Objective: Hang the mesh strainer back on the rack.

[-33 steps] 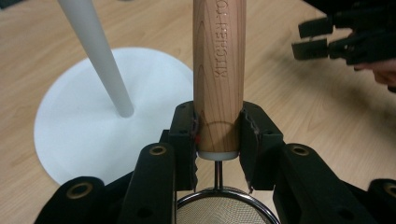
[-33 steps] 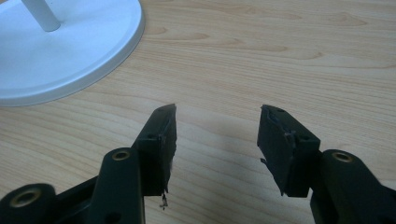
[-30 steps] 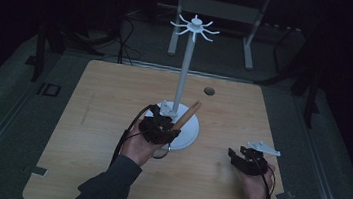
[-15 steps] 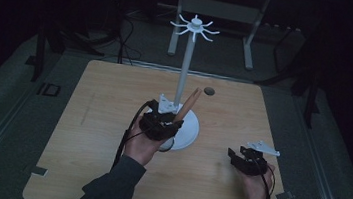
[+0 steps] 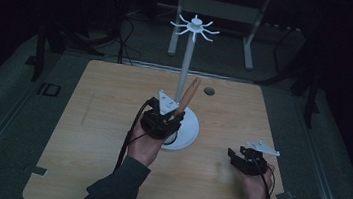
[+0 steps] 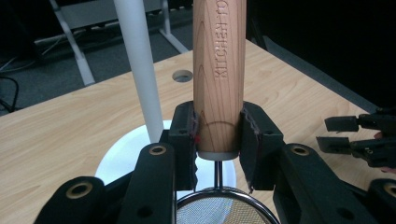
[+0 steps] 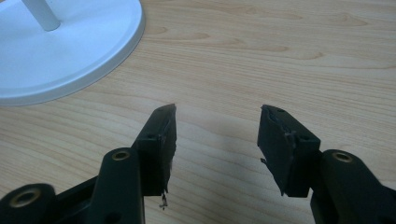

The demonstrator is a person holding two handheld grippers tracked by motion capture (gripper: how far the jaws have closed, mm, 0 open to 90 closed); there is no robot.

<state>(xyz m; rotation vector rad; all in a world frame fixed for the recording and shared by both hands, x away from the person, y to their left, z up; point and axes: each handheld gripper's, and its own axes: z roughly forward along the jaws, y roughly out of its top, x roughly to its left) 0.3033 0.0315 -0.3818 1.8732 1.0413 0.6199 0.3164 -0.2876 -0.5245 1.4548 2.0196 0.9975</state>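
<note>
The left gripper sits over the near edge of the white round base of a hanger stand, and its jaws are clamped on the wooden handle of a small kitchen strainer. The hold is low on the handle, just above the pale collar where a thin metal stem drops to the strainer's mesh bowl, which hangs below the jaws. In the high view the handle rises tilted, leaning up and to the right beside the stand's white pole.

The tool should be light and stiff: a rigid round handle, smooth enough that it may twist in the pads, and a fine mesh that would dent if pressed on the table. Holding near the collar keeps the bowl's weight close to the jaws; the handle, not the mesh or the thin stem, is the place to grip.

The handle is pale reddish wood with clear grain, stamped with letters that begin "KITCHEN"; the rest runs out of frame. The bowl has a bright metal rim around grey mesh. Whether the handle's far end has a hanging hole I cannot tell.

At the pole's top is a ring of white hooks. Well to the right, the right gripper rests near the wooden table, its jaws spread wide and empty.
</note>
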